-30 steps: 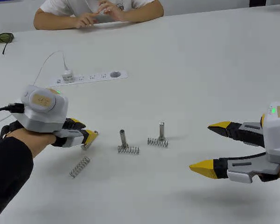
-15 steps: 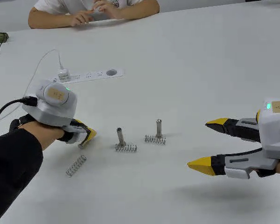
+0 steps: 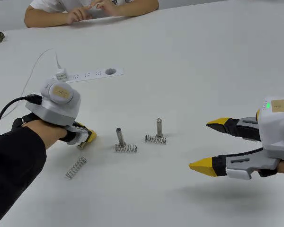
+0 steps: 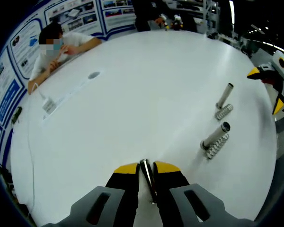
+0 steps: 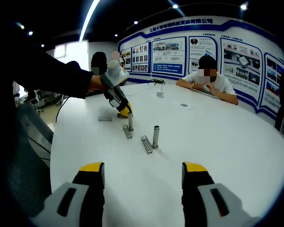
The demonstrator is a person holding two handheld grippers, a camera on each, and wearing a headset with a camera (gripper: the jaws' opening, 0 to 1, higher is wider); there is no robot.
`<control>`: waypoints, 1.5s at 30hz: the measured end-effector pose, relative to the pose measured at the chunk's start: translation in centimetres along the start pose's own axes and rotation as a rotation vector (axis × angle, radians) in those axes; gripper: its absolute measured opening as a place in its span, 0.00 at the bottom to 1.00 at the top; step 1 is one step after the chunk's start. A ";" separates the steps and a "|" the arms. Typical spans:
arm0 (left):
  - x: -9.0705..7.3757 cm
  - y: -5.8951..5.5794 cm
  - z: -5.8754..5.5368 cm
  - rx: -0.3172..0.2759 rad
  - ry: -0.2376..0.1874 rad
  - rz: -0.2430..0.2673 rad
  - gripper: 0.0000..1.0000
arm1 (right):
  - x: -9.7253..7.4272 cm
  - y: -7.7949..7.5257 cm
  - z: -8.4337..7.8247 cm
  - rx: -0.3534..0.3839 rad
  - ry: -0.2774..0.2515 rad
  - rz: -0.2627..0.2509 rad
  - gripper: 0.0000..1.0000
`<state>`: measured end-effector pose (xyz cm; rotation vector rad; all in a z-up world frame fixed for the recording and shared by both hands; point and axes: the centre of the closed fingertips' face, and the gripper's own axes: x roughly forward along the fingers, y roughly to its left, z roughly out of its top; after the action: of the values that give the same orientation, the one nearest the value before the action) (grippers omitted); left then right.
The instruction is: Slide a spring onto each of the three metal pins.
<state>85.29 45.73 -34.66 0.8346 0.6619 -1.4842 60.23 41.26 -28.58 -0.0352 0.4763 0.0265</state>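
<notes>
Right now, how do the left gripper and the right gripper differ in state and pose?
The left gripper has its jaws shut on a pin; the right gripper has its jaws wide open, empty. The left gripper is near the loose spring; the right gripper is far from all parts. Both have yellow jaw tips.

Chinese characters run along the top of the wall board [image 5: 180,21], too small to read; no other text is legible.

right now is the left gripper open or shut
Shut. In the left gripper view the left gripper has its jaws closed on a thin metal pin, which is pinched between the yellow tips.
</notes>
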 end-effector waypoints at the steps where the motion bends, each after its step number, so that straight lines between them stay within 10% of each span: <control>1: 0.1 0.0 0.1 -0.002 0.001 0.002 0.12 | 0.0 0.0 0.0 0.000 0.001 0.000 0.67; 29: 0.2 -0.1 0.0 -0.047 0.102 0.050 0.08 | 0.2 0.2 -0.1 0.001 0.007 0.007 0.66; 45: -1.0 -0.2 0.8 -0.085 0.047 0.053 0.07 | 0.1 0.4 0.2 -0.004 0.002 0.004 0.66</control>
<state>85.01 45.69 -33.35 0.8177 0.7273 -1.3834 60.43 41.71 -28.44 -0.0384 0.4778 0.0312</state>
